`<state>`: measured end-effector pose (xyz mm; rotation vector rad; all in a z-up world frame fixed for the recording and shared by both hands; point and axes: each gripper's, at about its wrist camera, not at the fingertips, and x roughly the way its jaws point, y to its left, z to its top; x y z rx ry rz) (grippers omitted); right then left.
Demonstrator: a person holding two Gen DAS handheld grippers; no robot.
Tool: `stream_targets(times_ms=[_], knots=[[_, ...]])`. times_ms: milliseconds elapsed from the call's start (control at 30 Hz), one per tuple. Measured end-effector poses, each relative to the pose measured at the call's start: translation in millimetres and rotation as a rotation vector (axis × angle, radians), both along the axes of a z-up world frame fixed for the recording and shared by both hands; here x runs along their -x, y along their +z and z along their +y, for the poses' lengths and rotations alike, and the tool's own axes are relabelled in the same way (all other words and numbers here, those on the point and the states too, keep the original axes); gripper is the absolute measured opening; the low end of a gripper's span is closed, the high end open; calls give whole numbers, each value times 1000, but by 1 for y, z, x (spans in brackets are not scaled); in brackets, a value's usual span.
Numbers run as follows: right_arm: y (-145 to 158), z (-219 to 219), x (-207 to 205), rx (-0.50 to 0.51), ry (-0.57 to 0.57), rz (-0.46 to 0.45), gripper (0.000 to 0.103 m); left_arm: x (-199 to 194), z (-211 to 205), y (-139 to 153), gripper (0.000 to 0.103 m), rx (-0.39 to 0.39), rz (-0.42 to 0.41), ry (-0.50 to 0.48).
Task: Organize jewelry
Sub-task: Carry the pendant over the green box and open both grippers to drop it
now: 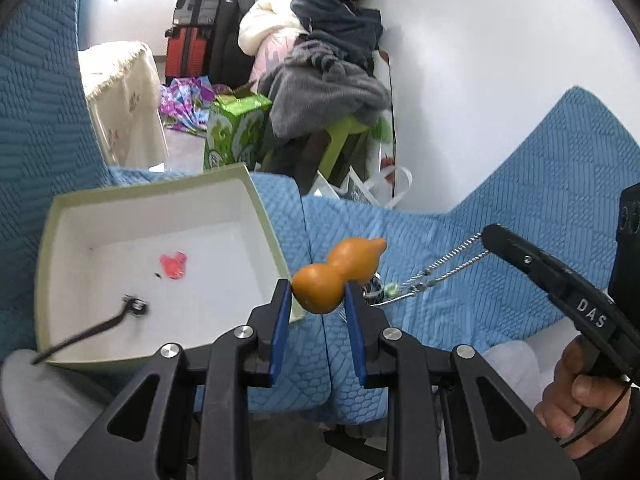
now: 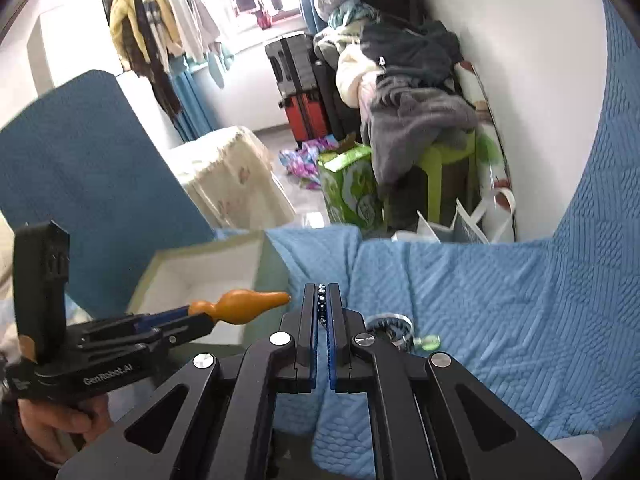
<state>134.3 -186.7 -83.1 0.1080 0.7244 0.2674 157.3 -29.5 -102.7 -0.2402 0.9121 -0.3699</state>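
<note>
Left wrist view: the left gripper (image 1: 318,292) pinches one orange gourd-shaped pendant (image 1: 336,276) between its blue pads, gripping the fat lower bulb. The pendant is smooth, glossy and two-lobed, with a narrow neck and a tapered tip. Its long axis runs from 7 o'clock to 1 o'clock in this view, tip toward 1 o'clock, and it hangs above the blue quilted cover (image 1: 500,240) just beside the right-hand wall of the box.

At 3 o'clock the right gripper (image 1: 486,236) enters, held by a hand (image 1: 580,396). Its jaws are pressed together on one beaded chain (image 1: 444,266), which runs in a doubled line from the tip toward 8 o'clock, down to a blurred metal and green charm (image 1: 380,290) behind the pendant.

At 9 o'clock sits one open box (image 1: 160,192), pale green outside and white inside. It holds three items: one pink piece (image 1: 174,265), one tiny dark speck, and one dark strap ending in a metal fitting (image 1: 134,305), the strap trailing over the near wall.

Right wrist view: dark beads (image 2: 321,300) show in the slit between the closed right pads, counted roughly at six; the exact number cannot be told. Here the pendant (image 2: 244,306) lies level, tip toward 3 o'clock, in front of the box (image 2: 208,268).

Farther off stand one green carton (image 1: 236,132) and stacked suitcases (image 1: 196,20).
</note>
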Motion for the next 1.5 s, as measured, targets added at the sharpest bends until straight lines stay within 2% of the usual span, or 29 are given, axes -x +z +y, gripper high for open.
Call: stream_targets(times_ms=[400,567,700,833,1000,1200,1367,1500], knots=[[79,43,-17,-18,52,-86,2,-18,61,66,28,-42,-95,84],[104,71,-26,-42,104,-117,2,-17,91,77,28,-66,-113,130],[108,94,-37,-48,147,-124,2,-20,111,71,28,-75,-106,159],[87,115,-50,-42,169,-83,2,-22,122,54,28,-65,-74,176],[32,127,-64,-16,170,29,2,-24,126,23,28,-59,-17,182],[-25,133,-69,15,157,119,2,-28,122,-5,28,-68,32,170],[-71,134,-72,58,161,184,2,-28,119,-22,28,-70,46,161],[-101,131,-74,55,160,241,2,-24,118,-29,28,-70,47,164]])
